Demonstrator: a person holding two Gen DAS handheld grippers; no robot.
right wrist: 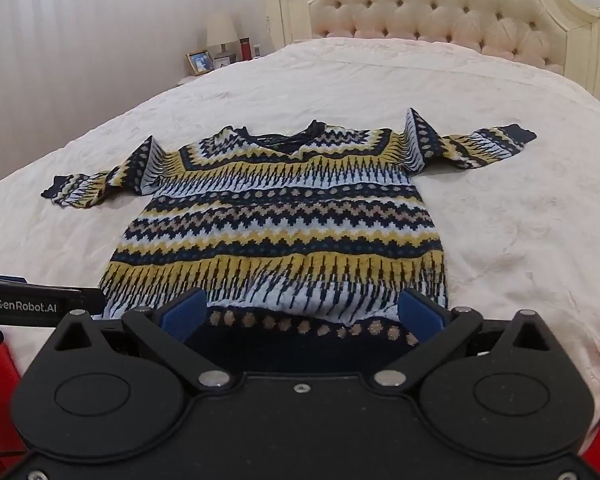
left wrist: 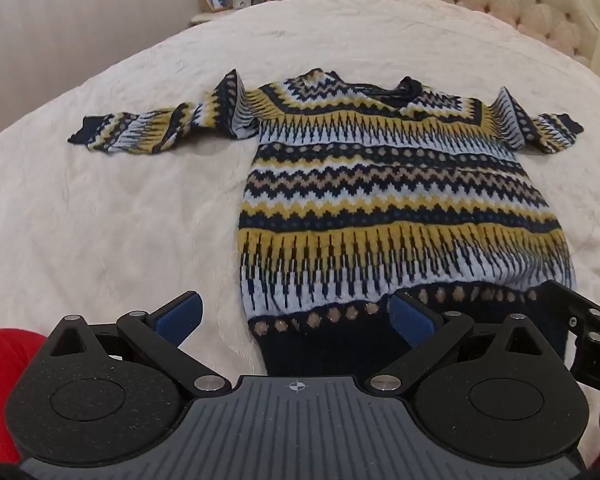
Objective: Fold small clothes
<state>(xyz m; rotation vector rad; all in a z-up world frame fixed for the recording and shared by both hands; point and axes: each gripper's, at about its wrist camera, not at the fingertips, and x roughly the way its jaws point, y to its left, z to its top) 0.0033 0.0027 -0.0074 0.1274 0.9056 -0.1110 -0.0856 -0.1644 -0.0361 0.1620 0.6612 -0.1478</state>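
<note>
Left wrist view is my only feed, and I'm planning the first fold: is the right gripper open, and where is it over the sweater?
Observer: The right gripper is open. Its blue fingers are spread above the dark hem of the navy, yellow and white patterned knit sweater, with nothing pinched between them.
Operator: How does the sleeve on that gripper's side lie? It looks bunched here.
Observer: That sleeve reaches out sideways across the cream quilted bedspread. There is a raised fold at the shoulder, and the cuff lies well away from the body.
</note>
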